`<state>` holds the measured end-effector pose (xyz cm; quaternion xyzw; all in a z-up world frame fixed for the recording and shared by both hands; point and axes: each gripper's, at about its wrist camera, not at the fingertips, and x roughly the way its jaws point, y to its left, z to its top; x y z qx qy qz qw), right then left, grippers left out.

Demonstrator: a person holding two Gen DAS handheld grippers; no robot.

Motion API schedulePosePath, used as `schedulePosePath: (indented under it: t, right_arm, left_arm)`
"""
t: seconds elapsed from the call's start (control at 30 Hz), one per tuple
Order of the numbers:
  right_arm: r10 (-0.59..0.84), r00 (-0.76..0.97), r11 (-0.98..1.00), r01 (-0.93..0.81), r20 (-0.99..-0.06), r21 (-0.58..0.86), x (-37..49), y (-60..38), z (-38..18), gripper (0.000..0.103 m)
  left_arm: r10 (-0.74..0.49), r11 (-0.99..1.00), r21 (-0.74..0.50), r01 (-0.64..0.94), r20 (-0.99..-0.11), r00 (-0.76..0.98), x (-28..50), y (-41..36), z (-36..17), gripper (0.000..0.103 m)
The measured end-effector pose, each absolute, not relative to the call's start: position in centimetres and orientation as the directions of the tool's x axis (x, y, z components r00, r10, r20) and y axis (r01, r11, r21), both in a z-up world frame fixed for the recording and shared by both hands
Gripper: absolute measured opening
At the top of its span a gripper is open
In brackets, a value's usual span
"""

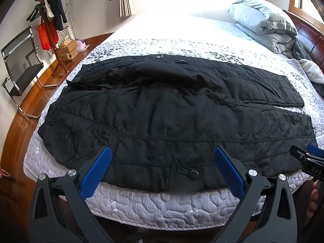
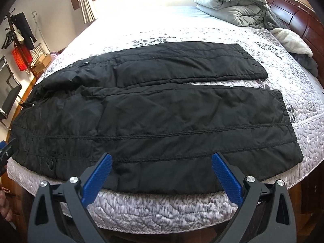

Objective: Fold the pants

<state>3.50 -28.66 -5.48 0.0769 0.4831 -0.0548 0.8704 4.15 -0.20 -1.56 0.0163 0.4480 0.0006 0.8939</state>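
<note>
Pants (image 1: 172, 109), one black padded pair, lie flat across the bed (image 1: 162, 208) with the waist to the left and both legs running right, a thin strip of bedcover showing between them; spread out this way, they look ready for a first fold, near leg over far. Two grippers wait at the near edge: the left gripper (image 1: 163, 151) over the waist end, the right gripper (image 2: 162, 158) over the near leg, each with jaws spread wide and nothing held. One rolled duvet (image 2: 228, 2) sits by the headboard
</note>
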Motion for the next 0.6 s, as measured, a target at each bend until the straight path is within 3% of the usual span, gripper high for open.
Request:
schedulePosePath:
  t: [0.47,0.6]
  right_arm:
    - [0.007,0.538,0.984,0.145,-0.843,0.100,4.7,-28.9,-5.8,0.099]
    - [0.040,0.568,0.991,0.084,-0.822,0.106,6.3,-29.2,-4.8,0.099]
  left_arm:
    - [0.008,0.999,0.028,0.026,-0.815,0.579,5.8,-0.6,-2.1,0.100]
    - [-0.063,0.997,-0.031,0.068,-0.838,0.542,7.7,-0.7,-2.3,0.100]
